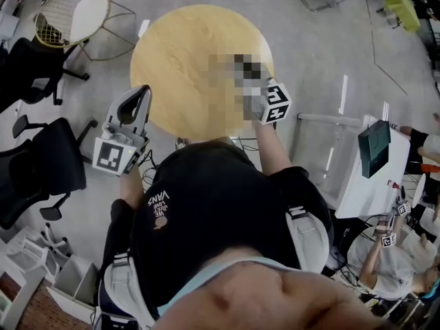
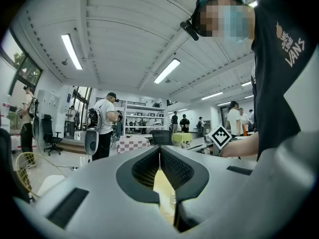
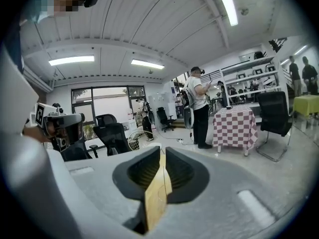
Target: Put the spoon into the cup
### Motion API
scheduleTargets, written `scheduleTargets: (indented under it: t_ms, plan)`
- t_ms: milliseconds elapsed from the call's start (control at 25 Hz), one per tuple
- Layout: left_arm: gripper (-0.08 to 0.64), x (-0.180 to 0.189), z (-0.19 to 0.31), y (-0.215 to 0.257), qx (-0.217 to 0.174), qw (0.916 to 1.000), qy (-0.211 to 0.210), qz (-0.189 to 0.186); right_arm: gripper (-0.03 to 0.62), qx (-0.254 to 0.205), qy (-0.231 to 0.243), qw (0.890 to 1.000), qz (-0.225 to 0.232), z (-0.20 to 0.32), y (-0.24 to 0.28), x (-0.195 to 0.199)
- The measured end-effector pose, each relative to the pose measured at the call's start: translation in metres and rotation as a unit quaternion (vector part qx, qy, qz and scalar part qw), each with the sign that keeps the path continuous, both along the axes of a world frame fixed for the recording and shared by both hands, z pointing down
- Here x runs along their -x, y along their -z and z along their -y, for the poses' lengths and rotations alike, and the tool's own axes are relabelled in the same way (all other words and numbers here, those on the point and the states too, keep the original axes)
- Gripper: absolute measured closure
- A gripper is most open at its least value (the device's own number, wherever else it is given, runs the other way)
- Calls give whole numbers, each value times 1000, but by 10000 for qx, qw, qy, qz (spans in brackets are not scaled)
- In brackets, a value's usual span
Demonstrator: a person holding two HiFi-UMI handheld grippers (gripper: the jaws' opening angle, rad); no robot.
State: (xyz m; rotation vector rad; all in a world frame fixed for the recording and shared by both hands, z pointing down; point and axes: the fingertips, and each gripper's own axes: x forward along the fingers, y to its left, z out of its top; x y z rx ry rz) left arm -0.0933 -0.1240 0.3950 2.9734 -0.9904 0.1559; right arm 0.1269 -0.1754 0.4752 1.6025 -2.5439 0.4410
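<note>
I see no spoon and no cup in any view. A round wooden table (image 1: 179,60) stands in front of me with its top bare, apart from a mosaic patch near its right edge. My left gripper (image 1: 146,89) hangs over the floor just off the table's left edge, jaws closed with nothing in them. In the left gripper view its tips (image 2: 160,148) meet above a sliver of the table. The right gripper's marker cube (image 1: 276,104) shows at the table's right edge. My right gripper (image 3: 162,152) looks shut and empty.
A wire chair with a white seat (image 1: 72,16) stands at the far left and black office chairs (image 1: 41,163) at my left. A white desk (image 1: 378,170) is at my right. Other people (image 3: 199,108), a checkered table (image 3: 234,126) and a black chair (image 3: 276,113) fill the room.
</note>
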Motion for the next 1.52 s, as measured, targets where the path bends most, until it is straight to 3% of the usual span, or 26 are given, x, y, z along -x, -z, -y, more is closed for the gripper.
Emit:
scheduleTargets:
  t_ms: [200,360,1520]
  plan:
    - [558,-19,-7,6,53,9995,-266,-170,594,-79,-204,9998,19,-20,4,-12]
    - [558,-2,-2,10,-199,9982,-512,-230,594,-113,-349,9993,-27,-25,18,0]
    - [558,5,-25,13,-162,9869,-1534,-475,594,-303,-1350,9904,3,-112,38,16]
